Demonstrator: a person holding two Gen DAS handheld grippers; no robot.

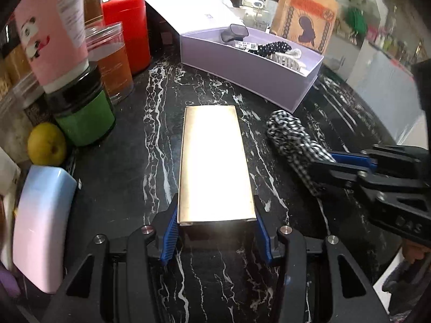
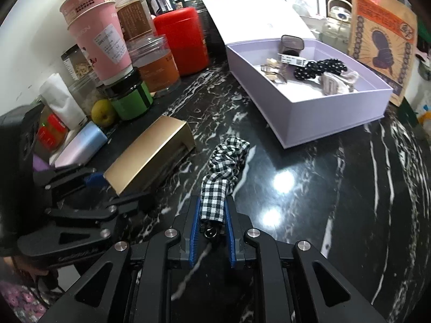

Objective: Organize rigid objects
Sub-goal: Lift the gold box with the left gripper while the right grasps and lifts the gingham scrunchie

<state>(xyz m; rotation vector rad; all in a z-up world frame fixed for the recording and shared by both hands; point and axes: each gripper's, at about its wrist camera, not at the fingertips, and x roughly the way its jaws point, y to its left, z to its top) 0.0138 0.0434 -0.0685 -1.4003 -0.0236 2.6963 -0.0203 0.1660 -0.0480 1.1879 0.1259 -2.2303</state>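
Note:
My left gripper (image 1: 216, 215) is shut on the near end of a long gold box (image 1: 214, 161), which lies lengthwise over the black marble counter. From the right wrist view the gold box (image 2: 150, 153) shows at the left, with the left gripper (image 2: 93, 181) on its end. My right gripper (image 2: 212, 212) is shut on a black-and-white checked fabric hair piece (image 2: 225, 161) that trails forward over the counter. In the left wrist view the checked hair piece (image 1: 291, 137) sits right of the gold box, held by the right gripper (image 1: 342, 161). An open lilac box (image 2: 304, 113) stands beyond, with hair accessories inside.
Along the left wall stand pink paper cups (image 2: 99, 32), a green jar (image 2: 132, 99), a red canister (image 2: 183, 37), clear jars (image 2: 156, 64), a yellow fruit (image 2: 102, 113) and a pastel pouch (image 1: 43, 223). A brown paper bag (image 2: 382, 40) and glass teapot (image 1: 254, 2) stand behind the lilac box (image 1: 250, 67).

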